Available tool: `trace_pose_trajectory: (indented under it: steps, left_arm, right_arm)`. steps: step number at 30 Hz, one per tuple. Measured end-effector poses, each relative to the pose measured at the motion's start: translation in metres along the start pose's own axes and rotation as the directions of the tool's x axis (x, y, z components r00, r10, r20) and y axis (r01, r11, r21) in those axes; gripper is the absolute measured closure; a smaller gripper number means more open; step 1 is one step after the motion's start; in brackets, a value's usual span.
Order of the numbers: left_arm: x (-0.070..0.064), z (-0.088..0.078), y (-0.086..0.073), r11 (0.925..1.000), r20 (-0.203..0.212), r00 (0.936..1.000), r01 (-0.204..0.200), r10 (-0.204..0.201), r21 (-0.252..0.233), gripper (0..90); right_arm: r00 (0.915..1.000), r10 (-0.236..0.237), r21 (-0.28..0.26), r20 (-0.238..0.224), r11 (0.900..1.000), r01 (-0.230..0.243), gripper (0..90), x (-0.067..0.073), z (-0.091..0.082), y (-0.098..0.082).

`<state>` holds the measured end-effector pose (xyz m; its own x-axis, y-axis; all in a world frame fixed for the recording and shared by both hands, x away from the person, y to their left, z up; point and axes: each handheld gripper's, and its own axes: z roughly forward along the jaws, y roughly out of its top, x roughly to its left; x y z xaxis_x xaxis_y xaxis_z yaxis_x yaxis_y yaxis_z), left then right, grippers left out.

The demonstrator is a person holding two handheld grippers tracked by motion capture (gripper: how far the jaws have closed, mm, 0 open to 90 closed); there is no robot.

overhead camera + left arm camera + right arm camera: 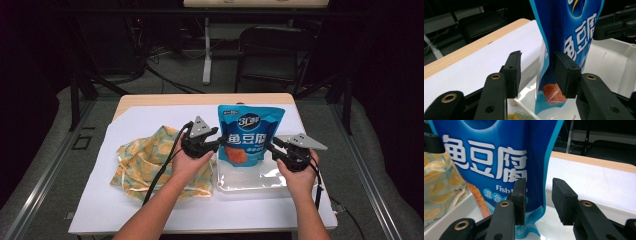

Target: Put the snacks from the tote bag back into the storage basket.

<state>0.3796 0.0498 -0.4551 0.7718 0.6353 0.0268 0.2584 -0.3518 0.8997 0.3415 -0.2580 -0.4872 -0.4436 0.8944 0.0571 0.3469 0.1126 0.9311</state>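
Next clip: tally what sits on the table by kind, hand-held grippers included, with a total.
Blue snack pouch: 1
Clear plastic tray: 1
Yellow patterned cloth bag: 1
White sheet covering the table: 1
Hand-held grippers: 2, the left hand-held gripper and the right hand-held gripper, both open beside the pouch
Total: 6

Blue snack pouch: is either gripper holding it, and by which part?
Neither. The blue snack pouch stands in the clear tray; its side edges sit between both grippers' open jaws, unpressed.
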Motion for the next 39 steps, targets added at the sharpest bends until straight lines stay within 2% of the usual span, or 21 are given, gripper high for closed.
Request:
trace_pose_trajectory:
  steps: [13, 32, 39]
  left_arm:
    - [-0.003, -0.009, 0.003, 0.9999, 0.016, 0.9999, 0.0, 0.0, -0.013, 56.5]
    - [-0.002, -0.022, 0.007, 0.9999, 0.004, 1.0, 0.002, -0.002, -0.016, 56.2]
    - [0.001, -0.033, 0.009, 0.9995, -0.004, 0.9999, 0.01, -0.011, -0.03, 56.2]
  right_arm:
    - [0.9999, -0.013, -0.003, 0.005, 1.0, 0.013, 61.6, 0.003, -0.017, 0.003]
    - [0.9997, -0.023, -0.01, -0.012, 1.0, 0.023, 58.5, 0.012, -0.032, 0.008]
    - [0.9992, -0.029, -0.016, -0.027, 0.999, 0.029, 59.1, 0.017, -0.036, 0.011]
